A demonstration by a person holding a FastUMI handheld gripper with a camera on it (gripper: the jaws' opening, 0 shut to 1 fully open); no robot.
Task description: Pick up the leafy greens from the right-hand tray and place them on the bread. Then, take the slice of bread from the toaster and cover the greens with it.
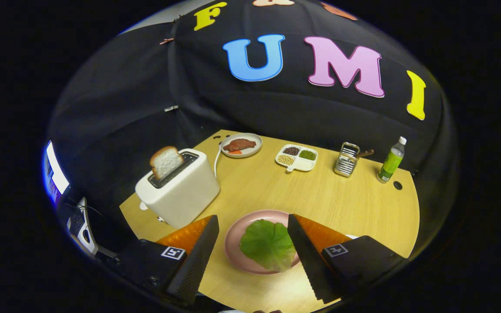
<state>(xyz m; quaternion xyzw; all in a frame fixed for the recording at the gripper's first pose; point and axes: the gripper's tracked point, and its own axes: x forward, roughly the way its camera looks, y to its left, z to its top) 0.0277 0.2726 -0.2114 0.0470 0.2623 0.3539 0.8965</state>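
The work surface is a light wood-grain table (333, 204) with a rounded far edge and a small dark round hole near its far right corner. Black cloth forms the booth wall behind and to both sides of it. A lit screen (54, 171) stands off the table's left side, its content too blurred to tell.

The gripper (252, 226) hangs above the near part of the table with its two dark, ribbed fingers spread wide apart, gripping nothing. Between the fingers lies a pink plate (233, 243). The leafy greens (268, 244) rest flat on this plate, covering most of its middle; whether bread lies beneath them cannot be told. The right finger overlaps the leaf's right edge in the view; contact cannot be confirmed.

Beyond the left finger stands a white toaster (181, 187), with one slice of bread (165, 161) upright in its slot. Further back along the table's far edge, from left to right: a grey plate (254, 139) holding a reddish-brown piece of food, a white divided tray (299, 163) holding grains in separate compartments, a metal rack (347, 161), and a green bottle (391, 161) with a white cap.
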